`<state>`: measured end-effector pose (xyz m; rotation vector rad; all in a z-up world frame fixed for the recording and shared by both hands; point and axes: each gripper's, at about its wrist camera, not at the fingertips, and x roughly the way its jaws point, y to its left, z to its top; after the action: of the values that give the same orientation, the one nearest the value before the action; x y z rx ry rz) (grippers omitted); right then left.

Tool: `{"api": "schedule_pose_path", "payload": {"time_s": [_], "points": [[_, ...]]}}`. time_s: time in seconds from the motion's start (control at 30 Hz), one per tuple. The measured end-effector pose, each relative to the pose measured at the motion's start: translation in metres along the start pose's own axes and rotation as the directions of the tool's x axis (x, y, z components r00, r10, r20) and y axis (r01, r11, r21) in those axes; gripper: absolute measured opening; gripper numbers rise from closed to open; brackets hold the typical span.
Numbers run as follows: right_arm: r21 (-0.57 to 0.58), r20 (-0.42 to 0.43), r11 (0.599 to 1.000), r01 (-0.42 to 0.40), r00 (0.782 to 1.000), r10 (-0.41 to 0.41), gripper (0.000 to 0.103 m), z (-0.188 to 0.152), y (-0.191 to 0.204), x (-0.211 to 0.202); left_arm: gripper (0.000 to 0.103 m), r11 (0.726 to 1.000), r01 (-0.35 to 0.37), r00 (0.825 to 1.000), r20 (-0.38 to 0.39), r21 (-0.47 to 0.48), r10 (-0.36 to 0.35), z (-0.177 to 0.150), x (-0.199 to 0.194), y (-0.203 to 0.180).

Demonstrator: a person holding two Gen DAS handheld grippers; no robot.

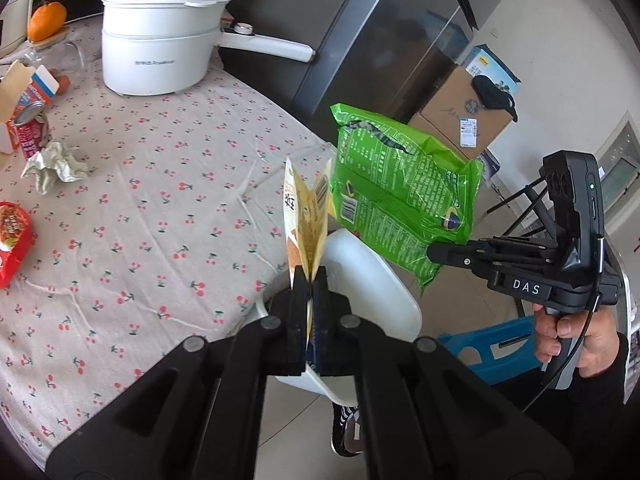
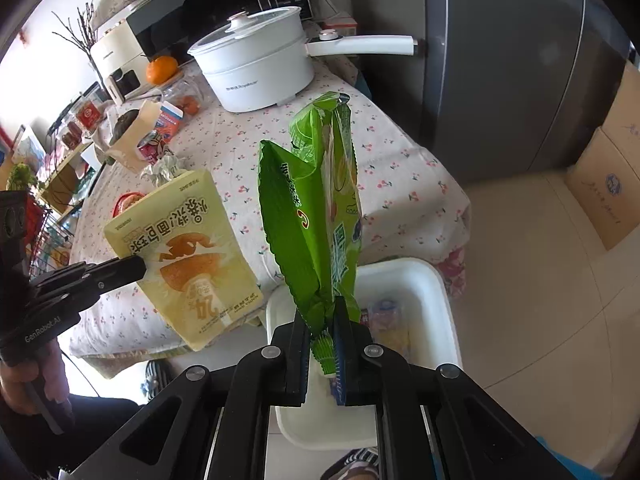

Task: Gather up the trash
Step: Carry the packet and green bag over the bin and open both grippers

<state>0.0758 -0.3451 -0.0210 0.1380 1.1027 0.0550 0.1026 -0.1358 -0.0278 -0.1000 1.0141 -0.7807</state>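
Observation:
My left gripper (image 1: 310,278) is shut on the bottom edge of a yellow snack pouch (image 1: 306,216), which stands up edge-on in front of it. My right gripper (image 2: 322,312) is shut on the crimped end of a green snack bag (image 2: 316,208). Both wrappers hang above the table's near corner, beside a white bin (image 2: 424,280) on the floor that holds some wrappers. In the left wrist view the green bag (image 1: 400,188) and right gripper (image 1: 434,250) are to the right. In the right wrist view the pouch (image 2: 180,252) and left gripper (image 2: 138,266) are to the left.
On the cherry-print tablecloth (image 1: 168,208) lie a crumpled paper (image 1: 56,166), a red can (image 1: 32,132), a red packet (image 1: 12,240) and a carton (image 1: 20,92). A white pot (image 1: 160,48) stands at the back. Fridge (image 2: 500,60) and cardboard boxes (image 2: 600,184) are to the right.

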Motion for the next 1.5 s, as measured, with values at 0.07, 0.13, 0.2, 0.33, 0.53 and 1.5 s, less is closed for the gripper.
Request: {"api": "schedule_pose_path", "payload": {"time_s": [0.07, 0.13, 0.2, 0.33, 0.53, 1.5], "points": [[0.006, -0.002, 1.0, 0.002, 1.0, -0.002, 0.011, -0.006, -0.006, -0.009, 0.003, 1.0, 0.019, 0.999, -0.032, 0.024, -0.018, -0.003, 0.012, -0.013], [0.009, 0.0, 1.0, 0.001, 1.0, -0.001, 0.011, -0.013, -0.01, -0.018, 0.003, 0.999, 0.032, 0.997, -0.065, 0.044, -0.029, -0.007, 0.024, -0.023], [0.013, -0.005, 1.0, -0.007, 1.0, 0.007, 0.011, -0.02, -0.013, -0.024, 0.003, 0.998, 0.036, 0.995, -0.097, 0.057, -0.031, -0.012, 0.036, -0.031], [0.002, -0.033, 1.0, 0.0, 0.999, 0.0, 0.011, -0.032, -0.016, -0.028, 0.003, 0.997, 0.026, 0.987, -0.161, 0.067, -0.015, -0.023, 0.059, -0.037], [0.03, -0.097, 0.999, -0.014, 0.995, 0.017, 0.011, -0.052, -0.029, -0.021, 0.003, 0.994, -0.015, 0.977, -0.208, 0.106, 0.036, -0.033, 0.075, -0.04], [0.189, -0.382, 0.974, -0.126, 0.904, 0.191, 0.011, -0.067, -0.023, 0.089, 0.069, 0.963, -0.26, 0.962, -0.062, 0.074, 0.265, -0.041, -0.038, 0.041]]}}
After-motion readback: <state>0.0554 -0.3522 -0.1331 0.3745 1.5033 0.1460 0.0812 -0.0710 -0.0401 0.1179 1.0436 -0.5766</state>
